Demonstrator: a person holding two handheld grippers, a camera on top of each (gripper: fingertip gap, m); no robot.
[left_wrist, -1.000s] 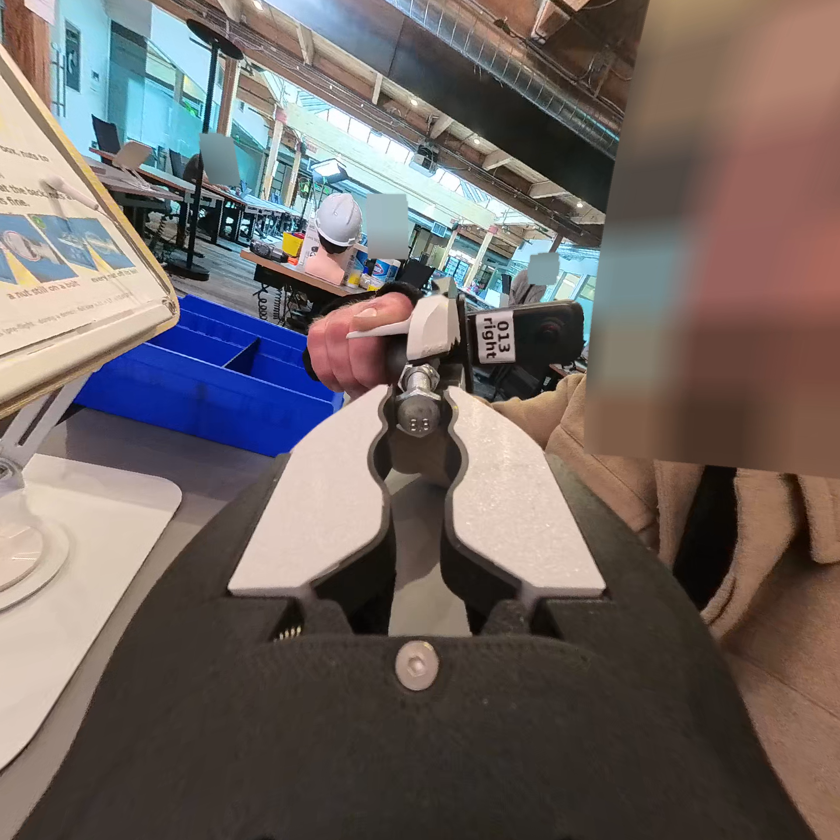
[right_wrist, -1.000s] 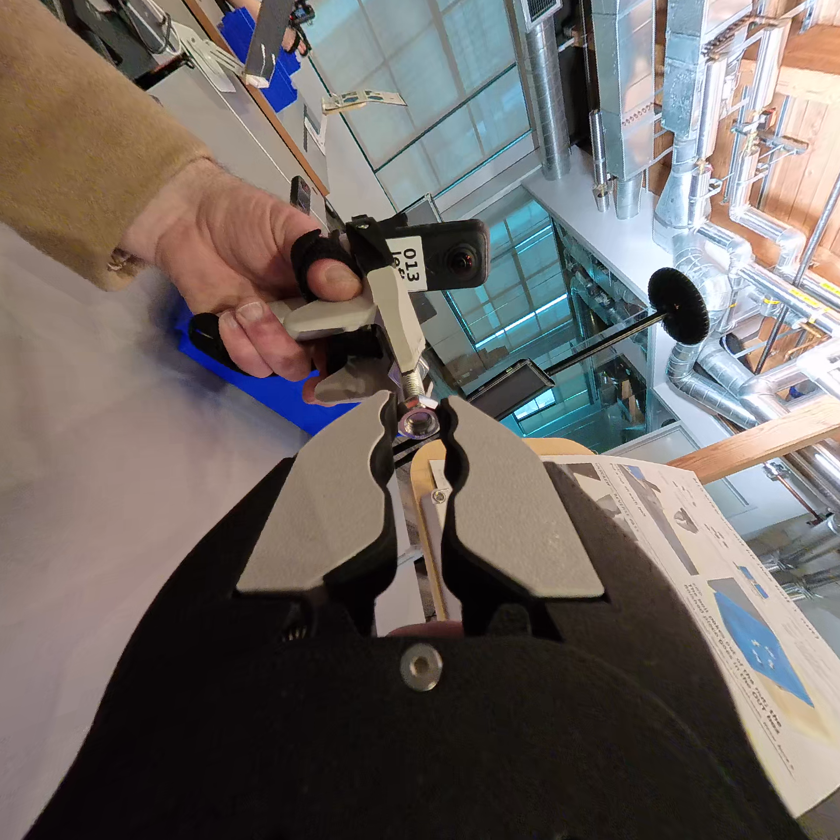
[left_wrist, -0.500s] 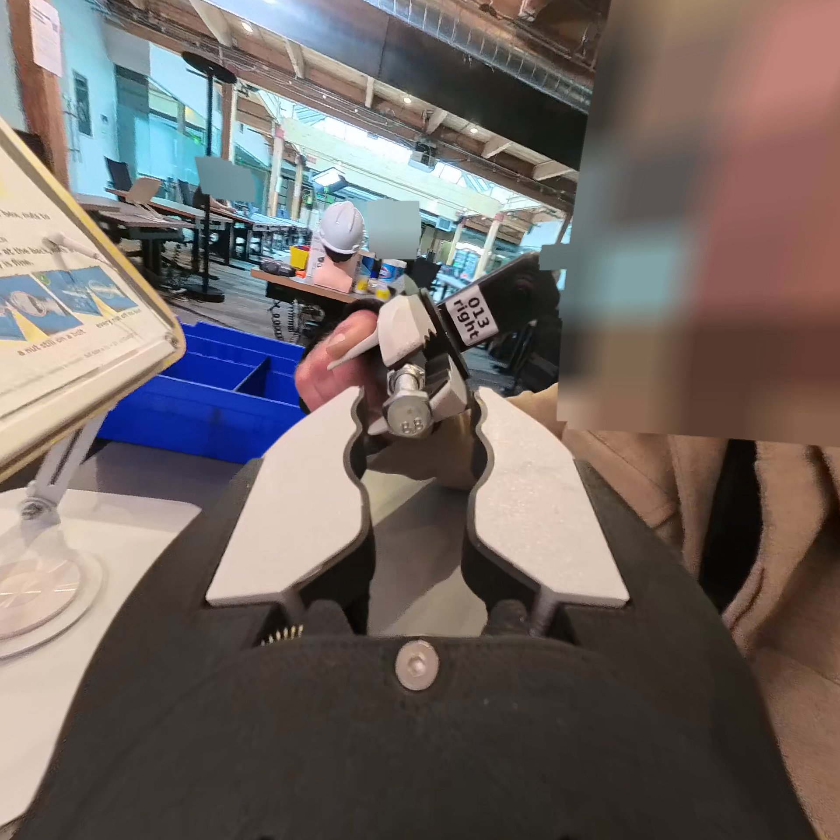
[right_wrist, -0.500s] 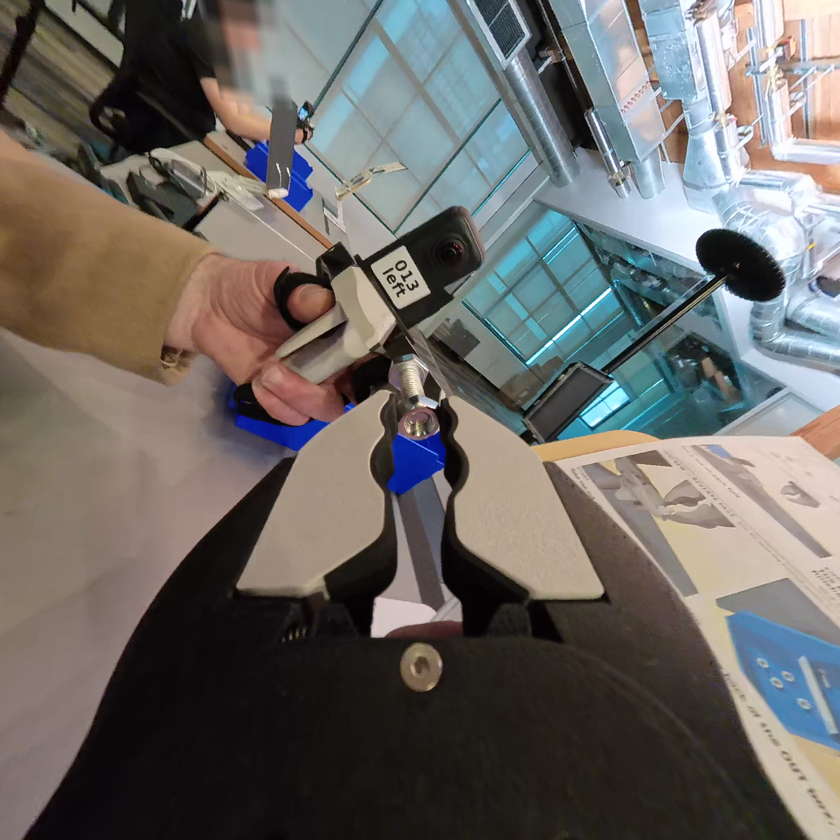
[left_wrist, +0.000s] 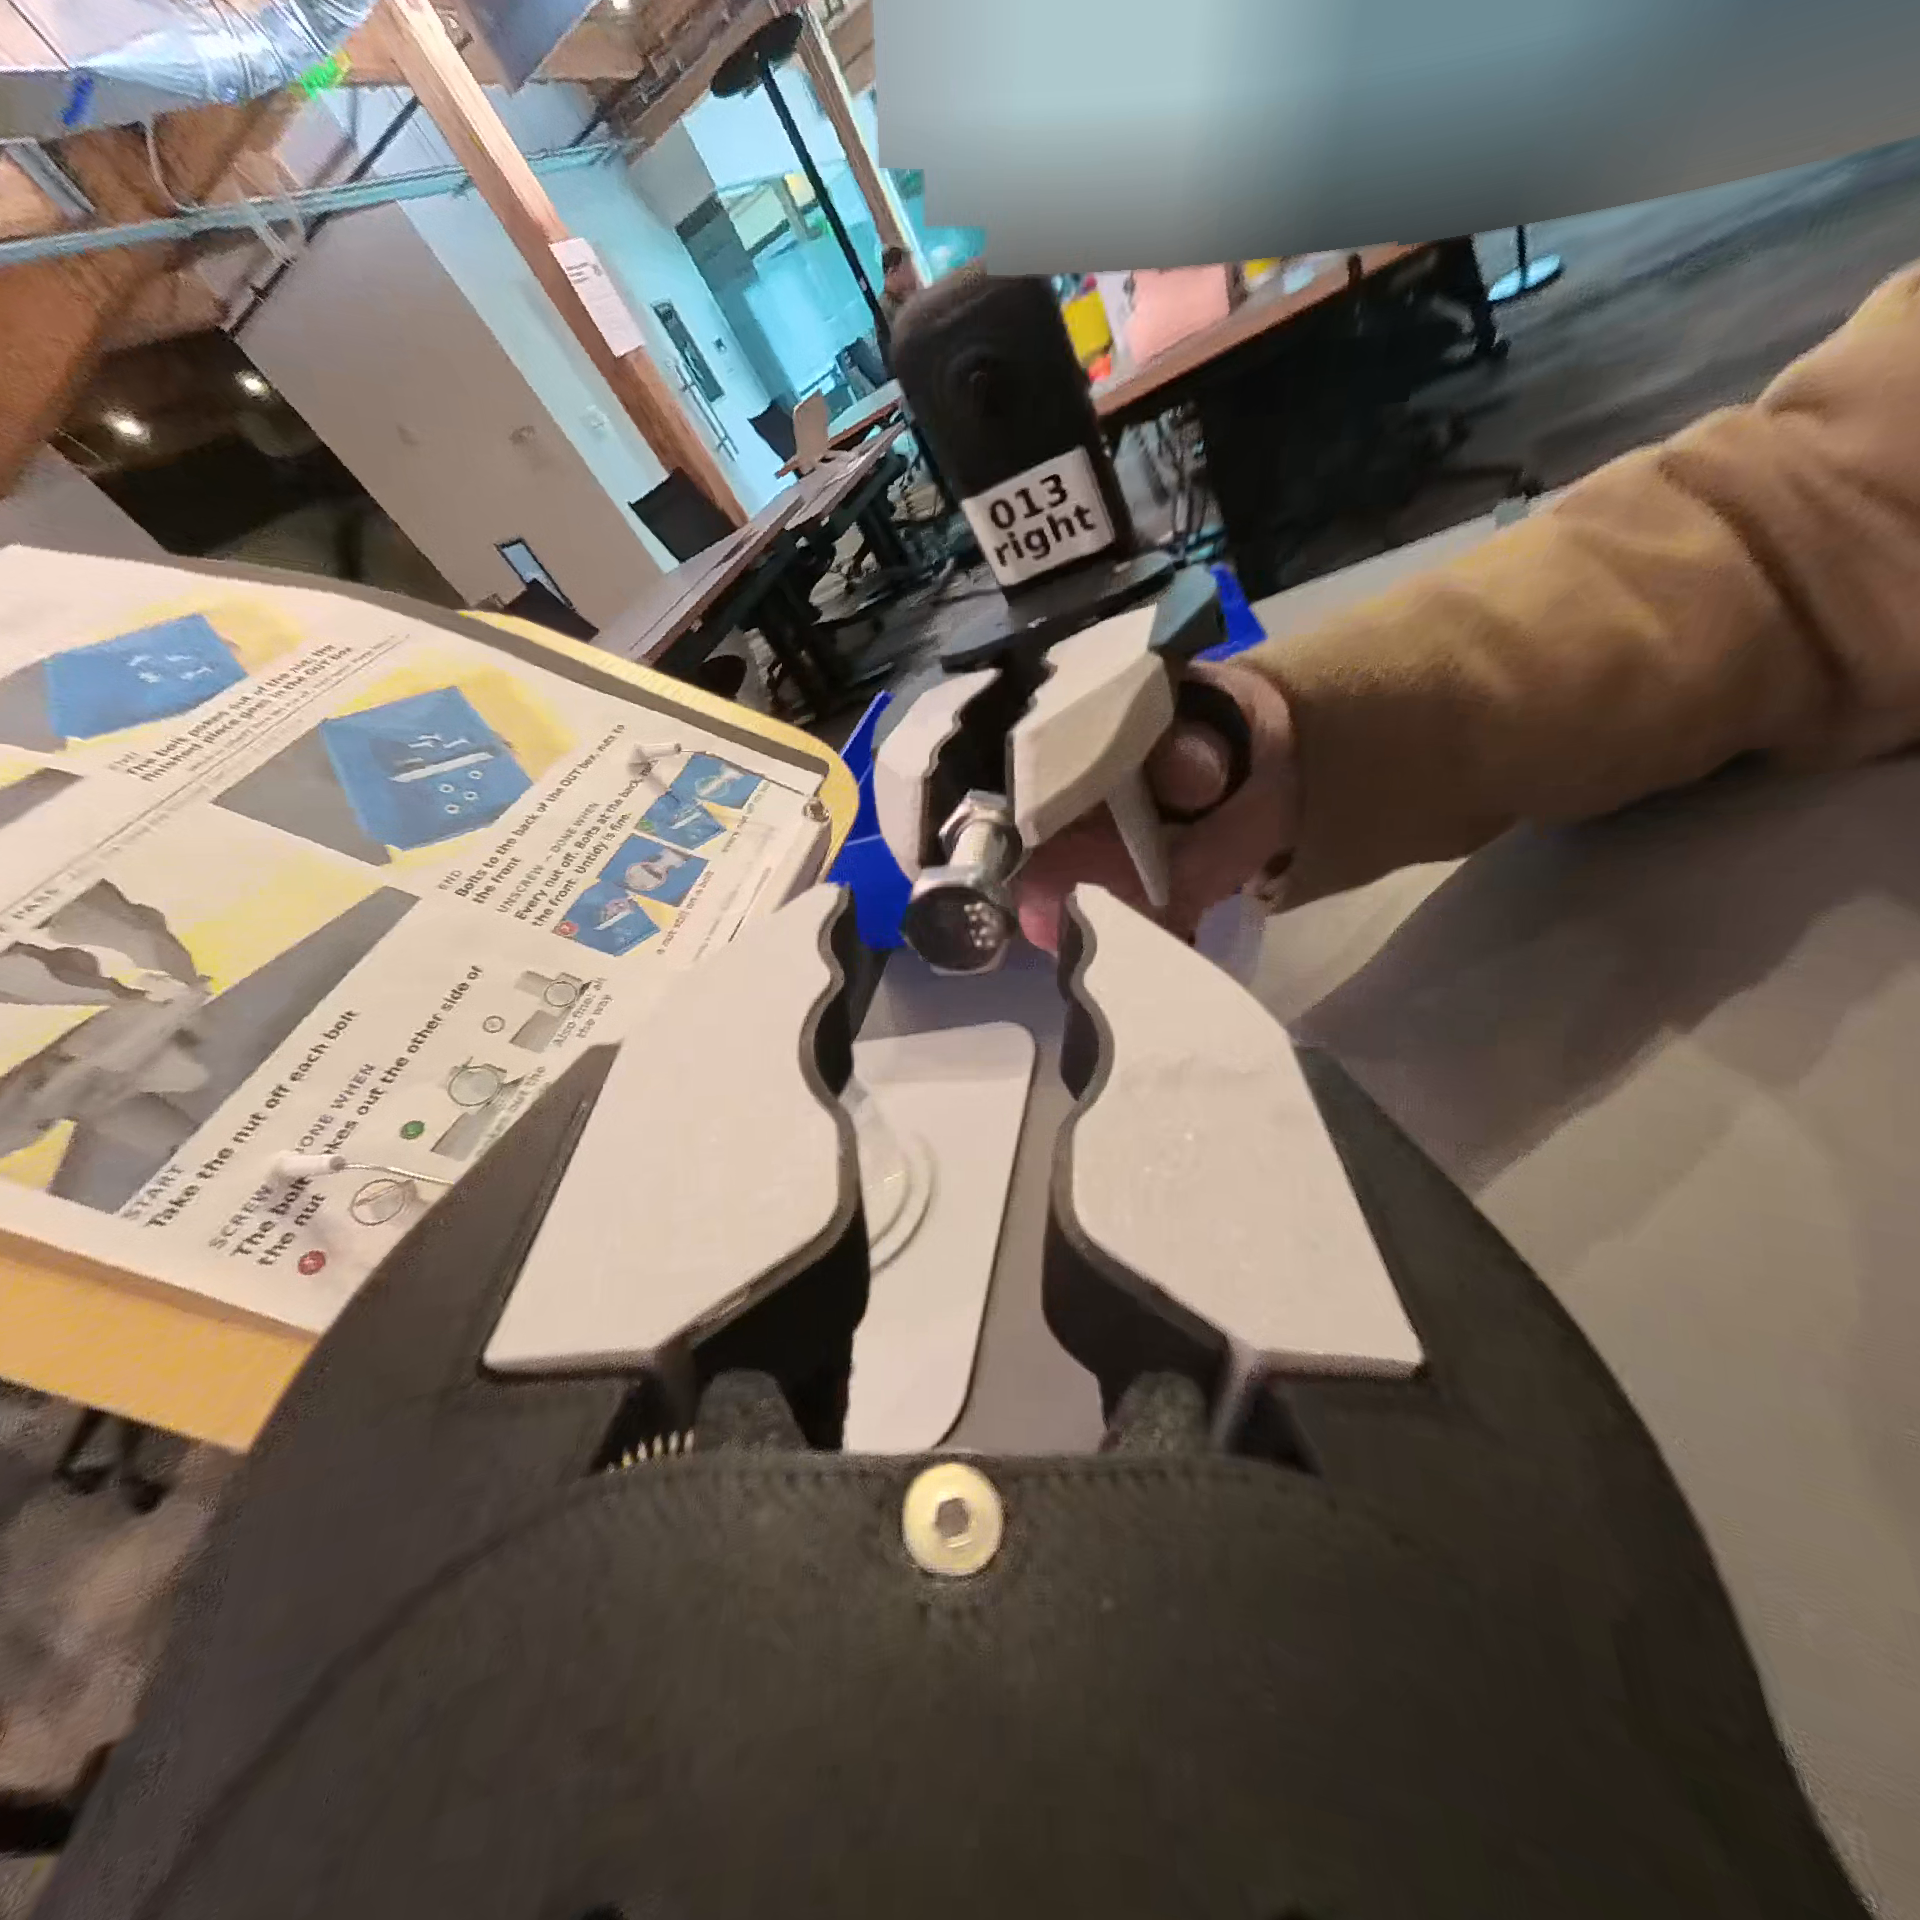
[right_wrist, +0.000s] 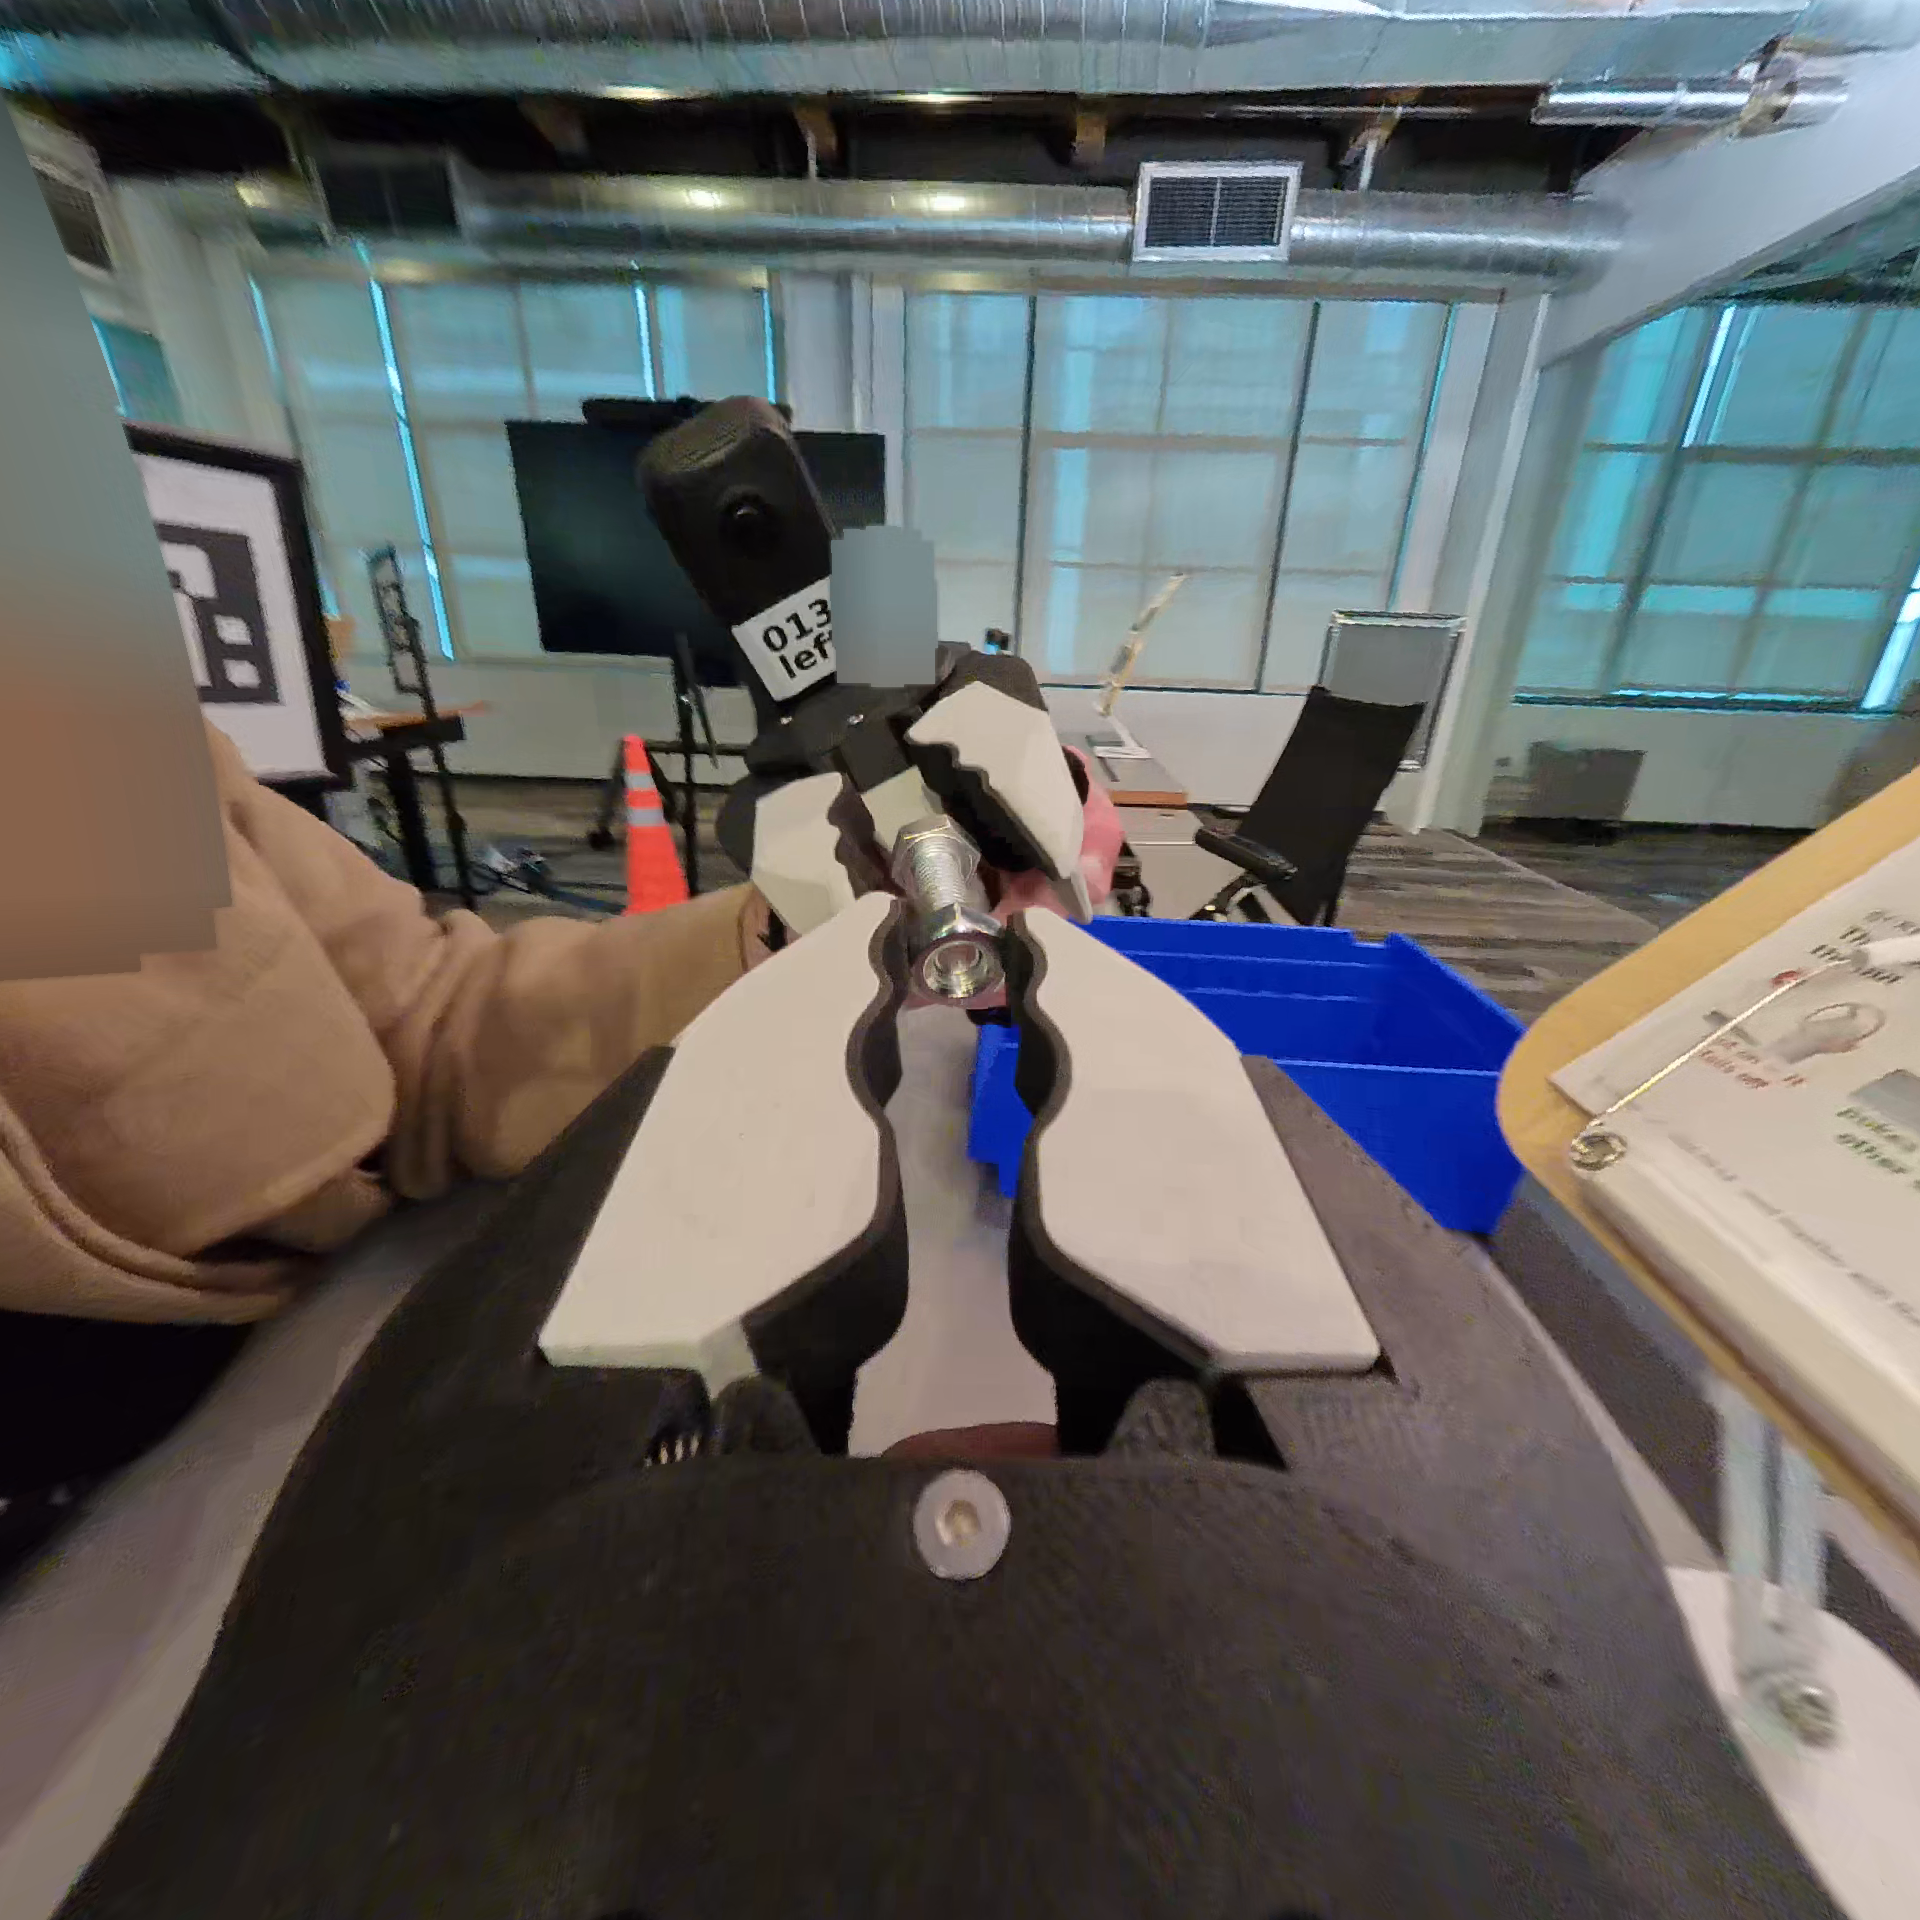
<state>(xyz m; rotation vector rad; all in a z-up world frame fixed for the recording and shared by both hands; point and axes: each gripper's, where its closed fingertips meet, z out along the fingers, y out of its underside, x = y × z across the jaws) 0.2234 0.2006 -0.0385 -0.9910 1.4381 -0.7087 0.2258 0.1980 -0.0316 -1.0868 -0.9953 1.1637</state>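
- Two grippers in view, one per hand, facing each other tip to tip above the grey table (left_wrist: 1683, 1091).
- One bolt (left_wrist: 958, 920) held in the air between them, lying roughly along the line from one gripper to the other, hex head towards the left gripper.
- One nut (right_wrist: 956, 961) sits on the threaded end, towards the right gripper.
- Left gripper (left_wrist: 954, 914): fingers spread wide. The bolt head sits in the gap between the tips with space on both sides; no contact visible.
- Right gripper (right_wrist: 954, 935): fingers drawn in on the nut, tips pressing its two sides. The left wrist view shows the same clamp from the far side.
- Two tan sleeves (left_wrist: 1558, 644), one behind each gripper; each hand is wrapped round its grip.
- Two black cameras, one on top of each gripper, each with one white label.
- One blue bin (right_wrist: 1351, 1049) on the table behind the bolt, right of centre in the right wrist view; dividers visible inside, contents cannot be made out.
- One printed instruction sheet (left_wrist: 312, 883) on a wood-edged board, tilted on a stand with one white base plate (left_wrist: 935, 1195), left of the left gripper.
- Far background: one orange cone (right_wrist: 649, 831), one black chair (right_wrist: 1320, 790), one dark screen (right_wrist: 592, 540).
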